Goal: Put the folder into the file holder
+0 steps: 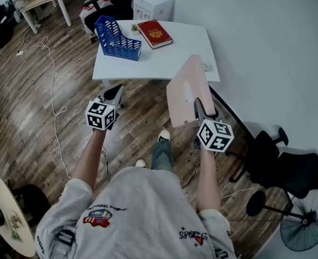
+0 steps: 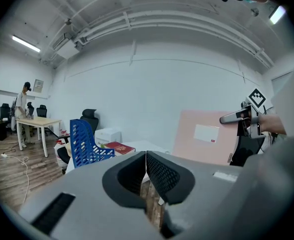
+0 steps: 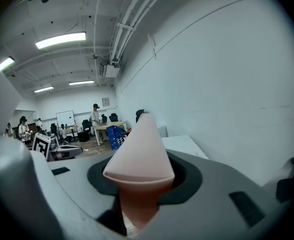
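Observation:
A pink folder (image 1: pixel 185 90) with a white label hangs in the air in front of the white table (image 1: pixel 180 58), tilted. My right gripper (image 1: pixel 201 108) is shut on its lower edge; in the right gripper view the folder (image 3: pixel 139 169) sits pinched between the jaws. The blue file holder (image 1: pixel 115 38) stands on the table's far left part, also seen in the left gripper view as a blue file holder (image 2: pixel 84 144). My left gripper (image 1: pixel 114 95) hovers left of the folder, below the table's front edge, shut with nothing in it (image 2: pixel 146 176).
A red book (image 1: pixel 154 33) lies on the table right of the file holder. A white box (image 1: pixel 153 4) stands behind the table. A black office chair (image 1: pixel 285 166) and a fan (image 1: pixel 304 225) stand at the right. A cable (image 1: pixel 51 90) runs over the wood floor at left.

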The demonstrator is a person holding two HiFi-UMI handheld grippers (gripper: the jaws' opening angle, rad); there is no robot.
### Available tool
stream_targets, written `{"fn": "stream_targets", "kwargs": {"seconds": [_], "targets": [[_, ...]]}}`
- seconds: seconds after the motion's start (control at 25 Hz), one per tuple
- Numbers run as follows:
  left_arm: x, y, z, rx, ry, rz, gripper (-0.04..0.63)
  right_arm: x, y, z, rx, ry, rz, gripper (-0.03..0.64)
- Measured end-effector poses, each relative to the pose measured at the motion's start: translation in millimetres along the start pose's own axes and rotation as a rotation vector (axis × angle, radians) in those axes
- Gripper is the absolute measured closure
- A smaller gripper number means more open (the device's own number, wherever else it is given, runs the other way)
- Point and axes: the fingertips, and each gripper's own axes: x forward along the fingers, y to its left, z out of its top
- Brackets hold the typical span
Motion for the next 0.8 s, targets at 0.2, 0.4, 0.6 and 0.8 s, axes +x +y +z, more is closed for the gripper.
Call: {"fn": "stream_targets", "kwargs": {"seconds": [0.2, 0.4, 0.6, 0.8], "targets": [[45, 27, 7, -0.002, 0.005, 0.026, 0.589, 56, -24, 20, 0.003, -0.013, 0.016, 0.453], [111, 53, 22, -0.009, 0.016, 0.055, 0.588, 126, -60, 46, 0.008, -0.007, 0.038, 0.453], [193, 80, 48, -0.018, 0.028, 0.087, 0.588, 217, -101, 84, -0.009, 0.011, 0.082, 0.453], [269, 109, 69, -0.038, 0.038, 0.131, 0.588, 308, -141, 126, -0.024, 0.015, 0.137, 0.453]]}}
